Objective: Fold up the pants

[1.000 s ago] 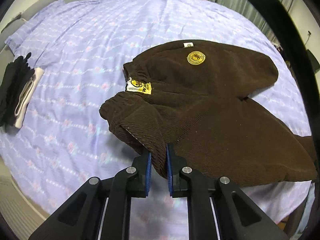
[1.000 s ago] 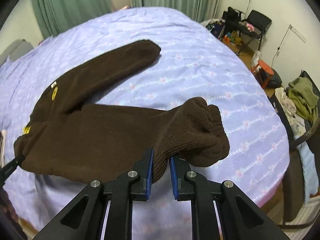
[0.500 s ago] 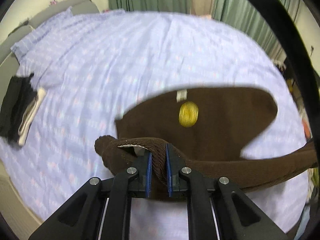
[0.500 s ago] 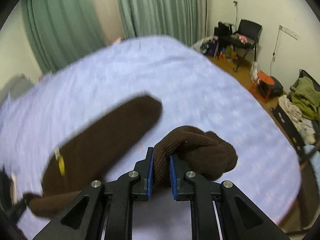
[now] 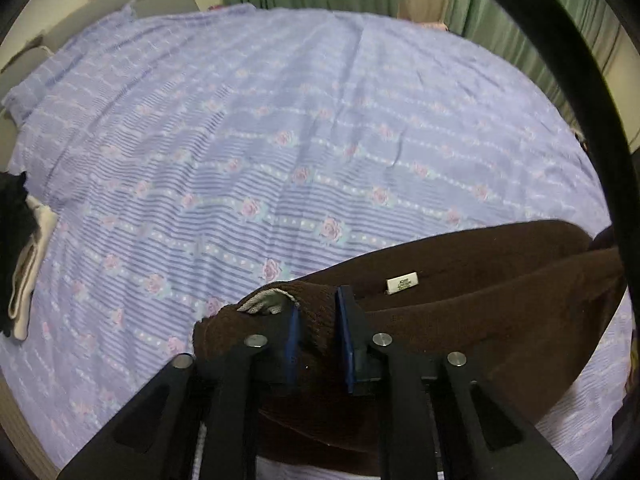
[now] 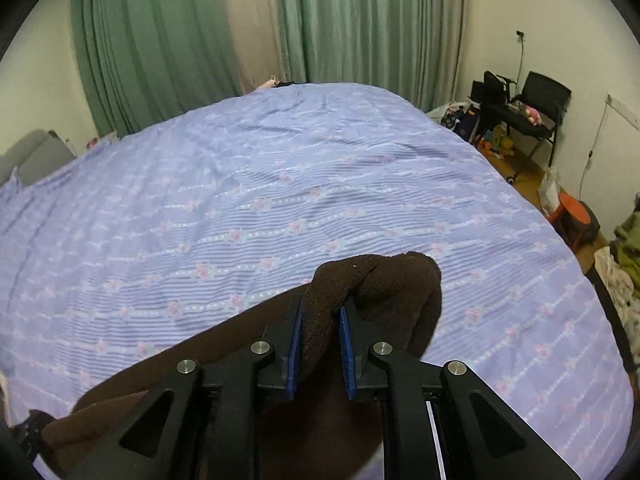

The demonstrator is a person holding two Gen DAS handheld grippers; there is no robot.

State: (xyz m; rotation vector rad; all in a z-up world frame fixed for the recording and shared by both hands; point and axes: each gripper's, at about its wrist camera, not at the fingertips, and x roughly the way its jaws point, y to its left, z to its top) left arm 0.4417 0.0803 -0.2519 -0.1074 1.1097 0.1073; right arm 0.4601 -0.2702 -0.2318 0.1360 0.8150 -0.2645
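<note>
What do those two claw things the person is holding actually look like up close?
Both look alike. The left gripper and the right gripper are matte black plastic, with angular arms that have triangular cut-outs and round silver bolts at the joints. Each ends in two flat fingers lined with bright blue pads. No cables or markings are visible, and the person's hands and sleeves are out of view.

We see dim, even indoor light with soft shadows and no glare; both fisheye views bend strongly at their dark rims, and the bedspread (image 5: pixel 280 140) pattern looks slightly smeared.
</note>
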